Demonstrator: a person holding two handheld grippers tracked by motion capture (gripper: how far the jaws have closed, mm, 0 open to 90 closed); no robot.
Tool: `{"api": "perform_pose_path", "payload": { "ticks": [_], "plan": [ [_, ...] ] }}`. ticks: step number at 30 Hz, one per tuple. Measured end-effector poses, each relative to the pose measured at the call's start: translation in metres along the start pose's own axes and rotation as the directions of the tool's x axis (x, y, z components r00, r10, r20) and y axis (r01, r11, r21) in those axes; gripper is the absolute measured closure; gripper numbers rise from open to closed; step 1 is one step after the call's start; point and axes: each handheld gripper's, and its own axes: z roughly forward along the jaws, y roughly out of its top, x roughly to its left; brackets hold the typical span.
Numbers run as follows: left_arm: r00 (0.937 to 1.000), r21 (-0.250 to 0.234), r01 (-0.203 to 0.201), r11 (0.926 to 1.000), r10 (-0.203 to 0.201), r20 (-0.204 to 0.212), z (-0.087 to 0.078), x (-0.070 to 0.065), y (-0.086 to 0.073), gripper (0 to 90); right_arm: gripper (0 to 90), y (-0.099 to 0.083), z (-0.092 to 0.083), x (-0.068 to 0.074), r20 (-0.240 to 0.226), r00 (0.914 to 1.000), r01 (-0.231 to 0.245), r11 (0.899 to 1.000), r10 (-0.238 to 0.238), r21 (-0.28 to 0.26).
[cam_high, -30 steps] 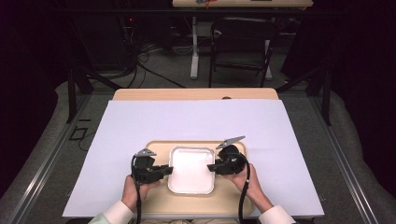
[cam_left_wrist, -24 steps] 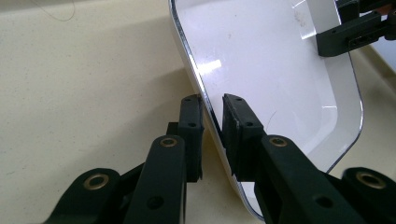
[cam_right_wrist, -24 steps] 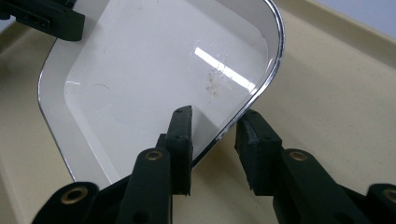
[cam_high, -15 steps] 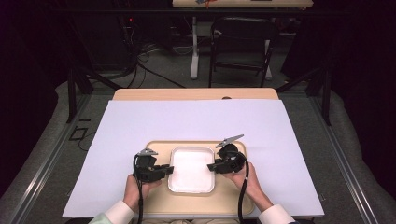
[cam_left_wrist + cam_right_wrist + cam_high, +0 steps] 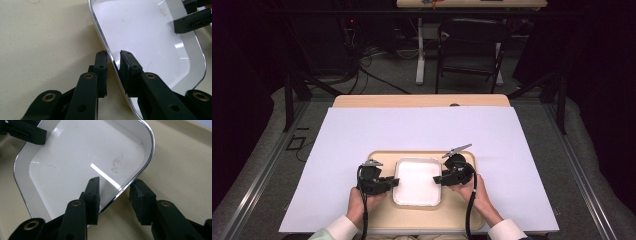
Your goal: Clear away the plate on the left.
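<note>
Both sets of fingers have just been opening around the dish (image 5: 417, 181), which has not shifted since the earlier frames and sits flat on the tan tray (image 5: 462, 220) near my edge of the tabletop (image 5: 512, 135). My left gripper (image 5: 113, 62) straddles the dish's left rim with a narrow gap, its fingers (image 5: 101, 67) no longer clearly pressing. My right gripper (image 5: 113, 195) stands wider across the opposite rim, clear daylight beside its outer finger. I judge the dish has been set down and is being let go, so backing both hands straight off should leave it put. White sheet (image 5: 362, 130) covers the tabletop beyond the tray. I can read no brand, label or writing anywhere; the dish carries only a faint brown smudge.
</note>
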Motion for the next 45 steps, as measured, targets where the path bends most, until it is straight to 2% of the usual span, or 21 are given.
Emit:
{"api": "perform_pose_path", "payload": {
  "ticks": [2, 4, 9, 13, 14, 16, 17, 21, 23, 24, 25, 28, 30, 31, 34, 37, 39, 40, 41, 44, 45],
  "plan": [
    [1.0, 0.009, 0.002, 1.0, -0.002, -0.006, 0.001, 0.002, -0.001, 73.9, 60.7, -0.001, 0.003, 0.001, 0.04, 0.9988, 0.026, 0.999, -0.027, 0.026],
    [0.9999, 0.013, 0.011, 0.9999, -0.011, -0.008, 0.002, 0.003, -0.001, 73.3, 60.3, -0.002, 0.005, 0.001, 0.034, 0.9993, 0.016, 0.999, -0.017, 0.033],
    [1.0, 0.009, 0.009, 0.9999, -0.009, -0.004, 0.004, 0.005, -0.001, 71.4, 58.1, -0.002, 0.006, 0.002, 0.034, 0.9989, 0.031, 0.999, -0.032, 0.032],
    [0.9992, 0.007, 0.03, 0.9995, -0.03, 0.025, 0.002, 0.006, -0.001, 64.4, 49.8, -0.002, 0.003, 0.003, 0.037, 0.9987, 0.036, 0.999, -0.037, 0.017],
    [0.9992, 0.006, 0.03, 0.9995, -0.03, 0.026, 0.001, 0.006, -0.001, 61.4, 44.9, -0.001, 0.002, 0.004, 0.038, 0.9983, 0.044, 0.999, -0.044, 0.009],
    [0.9994, 0.0, 0.024, 0.9997, -0.024, 0.023, -0.001, 0.006, 0.001, 60.1, 42.9, -0.001, 0.002, 0.004, 0.042, 0.998, 0.047, 0.999, -0.047, 0.003],
    [0.9995, 0.004, 0.023, 0.9997, -0.023, 0.021, -0.002, 0.006, 0.002, 56.7, 38.5, -0.001, 0.0, 0.005, 0.045, 0.9978, 0.049, 0.999, -0.048, -0.003],
    [0.9995, -0.002, -0.026, 0.9997, 0.026, 0.018, -0.009, 0.004, 0.007, 44.6, 25.8, 0.001, -0.009, 0.008, 0.062, 0.994, 0.092, 0.995, -0.089, -0.041],
    [0.9971, -0.016, -0.074, 0.9972, 0.074, 0.02, -0.016, 0.001, 0.01, 38.2, 21.0, 0.002, -0.014, 0.01, 0.072, 0.9923, 0.106, 0.992, -0.101, -0.063],
    [0.9962, -0.027, -0.085, 0.996, 0.086, 0.015, -0.019, -0.001, 0.011, 35.1, 17.0, 0.002, -0.018, 0.011, 0.086, 0.9904, 0.115, 0.99, -0.108, -0.083],
    [0.9932, -0.032, -0.116, 0.9927, 0.116, 0.002, -0.023, -0.002, 0.013, 33.1, 14.7, 0.003, -0.02, 0.011, 0.089, 0.9899, 0.118, 0.989, -0.11, -0.094],
    [0.9881, -0.077, -0.153, 0.9852, 0.152, -0.026, -0.034, -0.005, 0.016, 25.5, 11.5, 0.004, -0.033, 0.015, 0.113, 0.9832, 0.158, 0.978, -0.144, -0.136],
    [0.9827, -0.08, -0.183, 0.98, 0.179, -0.047, -0.042, -0.006, 0.018, 20.2, 8.8, 0.004, -0.045, 0.019, 0.15, 0.9746, 0.192, 0.965, -0.167, -0.179],
    [0.9826, -0.091, -0.182, 0.9791, 0.177, -0.056, -0.046, -0.006, 0.018, 18.0, 7.0, 0.005, -0.05, 0.021, 0.166, 0.9702, 0.208, 0.958, -0.177, -0.198],
    [0.9762, -0.103, -0.209, 0.9724, 0.202, -0.08, -0.057, -0.008, 0.02, 13.3, 0.0, 0.003, -0.068, 0.024, 0.2, 0.9622, 0.232, 0.941, -0.185, -0.247],
    [0.9708, -0.112, -0.229, 0.967, 0.218, -0.101, -0.067, -0.009, 0.02, 9.1, 0.0, -0.001, -0.084, 0.025, 0.215, 0.9589, 0.245, 0.922, -0.185, -0.299],
    [0.9697, -0.112, -0.231, 0.9666, 0.219, -0.109, -0.072, -0.008, 0.018, 6.6, 0.0, -0.005, -0.095, 0.026, 0.234, 0.9546, 0.258, 0.907, -0.185, -0.334],
    [0.9703, -0.124, -0.227, 0.9659, 0.214, -0.113, -0.075, -0.007, 0.016, 5.6, 0.0, -0.005, -0.099, 0.026, 0.237, 0.9538, 0.26, 0.904, -0.185, -0.34],
    [0.9702, -0.126, -0.226, 0.966, 0.211, -0.119, -0.077, -0.006, 0.016, 5.2, 0.0, -0.007, -0.104, 0.027, 0.251, 0.9505, 0.267, 0.896, -0.184, -0.355],
    [0.9666, -0.113, -0.228, 0.9672, 0.21, -0.147, -0.084, -0.001, 0.012, 3.4, 0.0, -0.011, -0.115, 0.028, 0.259, 0.949, 0.27, 0.887, -0.179, -0.376],
    [0.9663, -0.112, -0.226, 0.9677, 0.208, -0.152, -0.086, 0.001, 0.011, 2.6, 0.0, -0.013, -0.12, 0.028, 0.271, 0.9458, 0.277, 0.881, -0.179, -0.385]
  ]
}}
